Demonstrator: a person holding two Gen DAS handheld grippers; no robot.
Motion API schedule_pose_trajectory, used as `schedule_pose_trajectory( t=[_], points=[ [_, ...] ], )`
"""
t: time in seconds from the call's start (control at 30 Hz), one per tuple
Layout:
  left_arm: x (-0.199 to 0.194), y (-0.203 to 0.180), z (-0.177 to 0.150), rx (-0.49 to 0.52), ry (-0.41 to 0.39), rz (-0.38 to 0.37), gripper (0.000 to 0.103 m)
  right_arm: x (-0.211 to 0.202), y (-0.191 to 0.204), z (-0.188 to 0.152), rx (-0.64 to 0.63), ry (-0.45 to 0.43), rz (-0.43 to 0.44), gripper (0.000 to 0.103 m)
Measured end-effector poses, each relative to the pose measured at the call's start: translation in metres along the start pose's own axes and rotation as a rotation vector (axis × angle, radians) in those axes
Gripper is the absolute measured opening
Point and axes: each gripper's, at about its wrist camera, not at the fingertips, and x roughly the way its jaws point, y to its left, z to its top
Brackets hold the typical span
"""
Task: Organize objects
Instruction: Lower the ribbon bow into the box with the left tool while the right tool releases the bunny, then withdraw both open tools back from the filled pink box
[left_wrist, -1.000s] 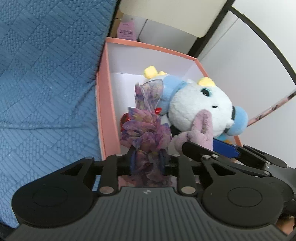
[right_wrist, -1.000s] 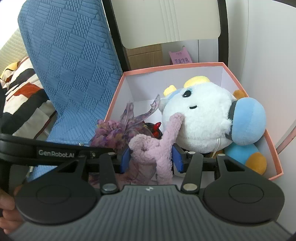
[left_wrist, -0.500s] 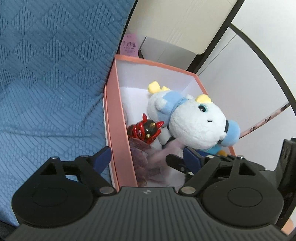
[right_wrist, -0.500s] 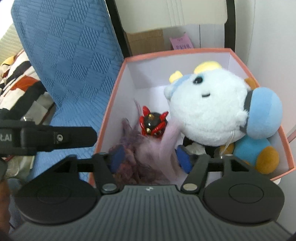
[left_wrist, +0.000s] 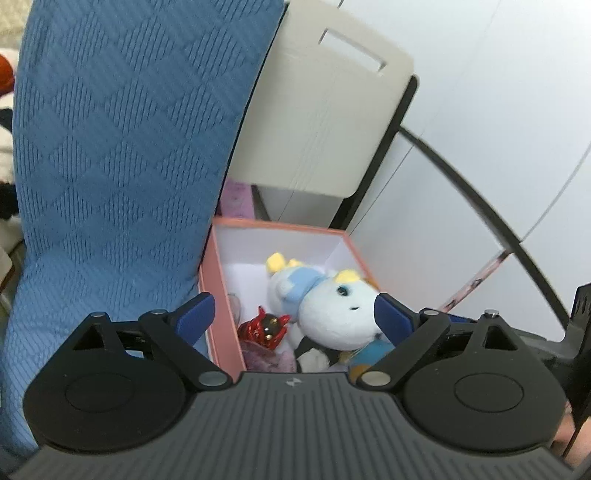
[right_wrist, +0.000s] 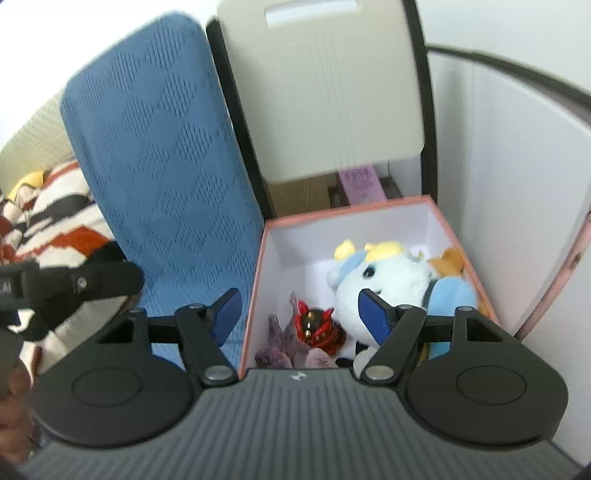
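A pink box (left_wrist: 216, 295) (right_wrist: 258, 266) with white inner walls holds a white and blue plush toy (left_wrist: 332, 306) (right_wrist: 399, 280), a small red and black toy (left_wrist: 267, 328) (right_wrist: 317, 326), a purple fabric flower (right_wrist: 273, 356) and a pale pink plush piece (left_wrist: 277, 360) (right_wrist: 319, 360). My left gripper (left_wrist: 291, 314) is open and empty, raised above the box's near edge. My right gripper (right_wrist: 301, 314) is open and empty, also raised above the box. The left gripper's body (right_wrist: 70, 284) shows at the left of the right wrist view.
A blue quilted cushion (left_wrist: 122, 155) (right_wrist: 159, 162) stands against the box's left side. A beige panel (left_wrist: 325, 110) (right_wrist: 325, 92) with black edges rises behind the box. White walls (left_wrist: 480, 147) lie to the right. A striped cloth (right_wrist: 48, 218) lies at the far left.
Both grippers opened, let go of the purple flower and the pink plush piece into the box, then pulled up and back. The box now looks smaller and lower.
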Motion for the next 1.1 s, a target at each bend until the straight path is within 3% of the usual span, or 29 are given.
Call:
schedule_pose_trajectory(
  t=[0.2, 0.53, 0.7, 0.77, 1.1],
  points=[
    [-0.038, -0.017, -0.007, 0.015, -0.059, -0.025, 0.097, -0.041, 0.008, 0.001, 0.005, -0.062, -0.004, 0.072],
    [-0.074, -0.039, -0.043, 0.037, -0.09, -0.027, 0.1, -0.091, 0.004, -0.041, 0.065, -0.045, -0.038, 0.072],
    [-0.079, -0.045, -0.059, 0.038, -0.091, -0.061, 0.103, -0.097, 0.002, -0.058, 0.07, -0.028, -0.058, 0.076],
    [-0.078, -0.047, -0.065, 0.033, -0.089, -0.065, 0.103, -0.098, -0.001, -0.064, 0.08, -0.028, -0.065, 0.085],
    [-0.063, -0.049, -0.082, 0.012, -0.059, -0.04, 0.103, -0.085, -0.021, -0.083, 0.139, 0.046, -0.069, 0.087]
  ],
)
